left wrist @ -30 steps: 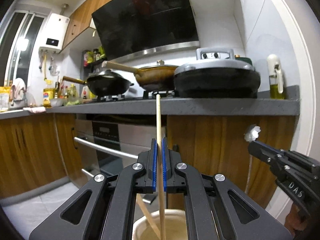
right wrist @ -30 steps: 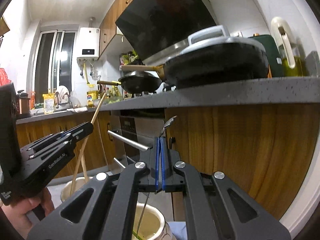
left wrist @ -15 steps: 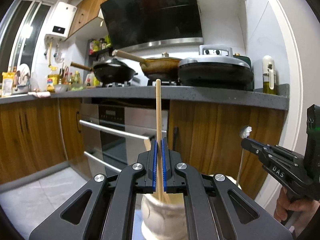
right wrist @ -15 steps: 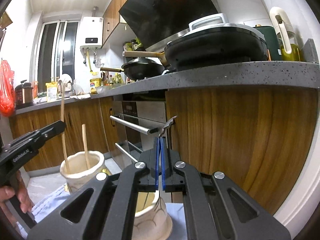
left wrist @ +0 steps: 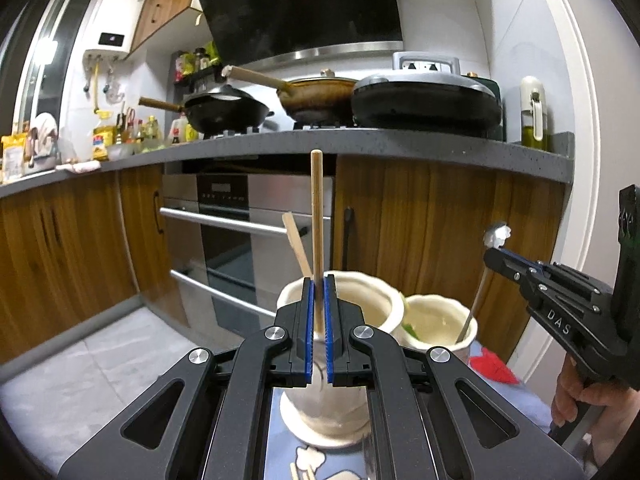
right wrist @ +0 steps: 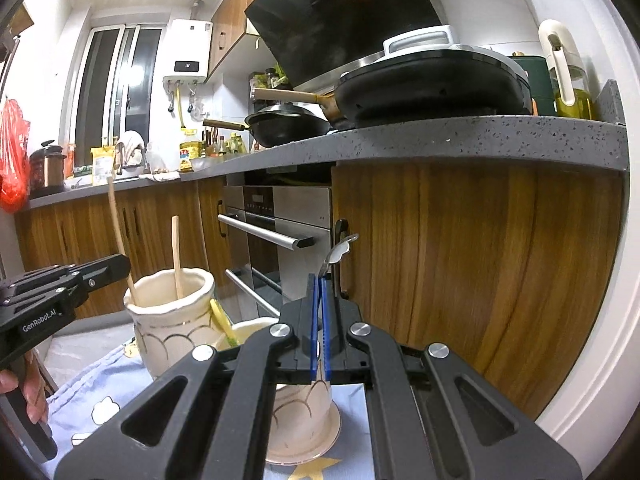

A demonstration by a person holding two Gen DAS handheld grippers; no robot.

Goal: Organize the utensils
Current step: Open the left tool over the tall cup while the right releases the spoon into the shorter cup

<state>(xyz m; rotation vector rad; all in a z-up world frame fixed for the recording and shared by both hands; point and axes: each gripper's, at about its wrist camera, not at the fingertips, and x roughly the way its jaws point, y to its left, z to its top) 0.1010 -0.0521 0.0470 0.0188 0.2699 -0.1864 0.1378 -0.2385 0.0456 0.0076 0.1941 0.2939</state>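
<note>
Chopstick (left wrist: pixel 317 236) upright within left gripper (left wrist: pixel 318 300).

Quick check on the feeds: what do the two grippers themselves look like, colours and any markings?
Both are matte black, angular linkage frames with silver pivot bolts and blue ribbed pads. The left gripper reads "GenRobot.AI" on its side; the right gripper reads "DAS". Bare hands hold the handles; no cables show.

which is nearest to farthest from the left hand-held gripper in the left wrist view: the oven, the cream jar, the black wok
From the left hand-held gripper, shut on a wooden stick:
1. Cream jar, directly ahead, just below the fingertips.
2. Oven, beyond the jar, under the counter, slightly left.
3. Black wok, up on the stove, back left.
</note>
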